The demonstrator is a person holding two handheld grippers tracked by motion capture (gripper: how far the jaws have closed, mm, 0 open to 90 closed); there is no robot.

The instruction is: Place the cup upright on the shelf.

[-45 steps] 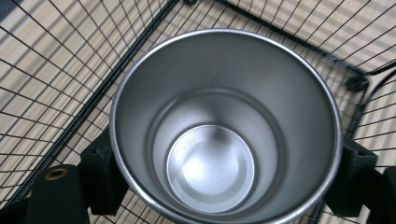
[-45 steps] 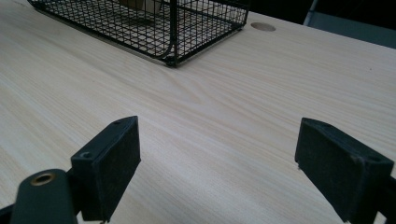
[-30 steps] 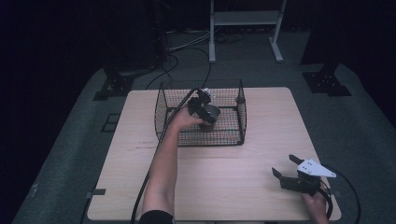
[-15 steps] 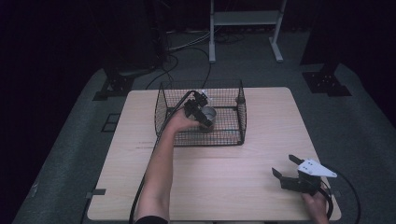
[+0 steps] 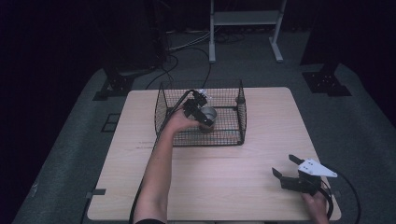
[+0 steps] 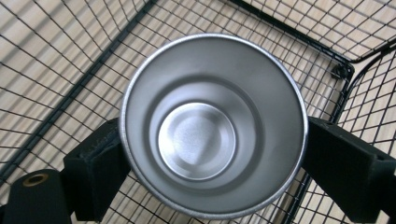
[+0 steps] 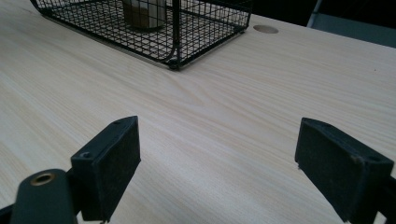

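Observation:
A shiny steel cup (image 5: 208,115) stands upright inside a black wire basket (image 5: 201,140) at the far middle of the table. My left gripper (image 5: 198,110) reaches into the basket from above and is shut on the cup. In the left gripper view I look straight down into the empty cup (image 6: 212,126), with a black jaw pressed against each side and the basket's mesh floor beneath. My right gripper (image 5: 283,165) rests open near the table's front right corner. Its jaws (image 7: 217,158) stand wide apart over bare wood and point toward the basket (image 7: 196,28) and the cup (image 7: 142,14).
The light wooden table (image 5: 224,186) has open room between the basket and my right gripper. A round hole (image 7: 265,29) sits in the tabletop beyond the basket. Cables and stand legs (image 5: 212,51) lie on the dark floor behind the table.
My left gripper has shifted slightly inside the basket with the cup, whose open mouth now faces up. The right gripper has not moved.

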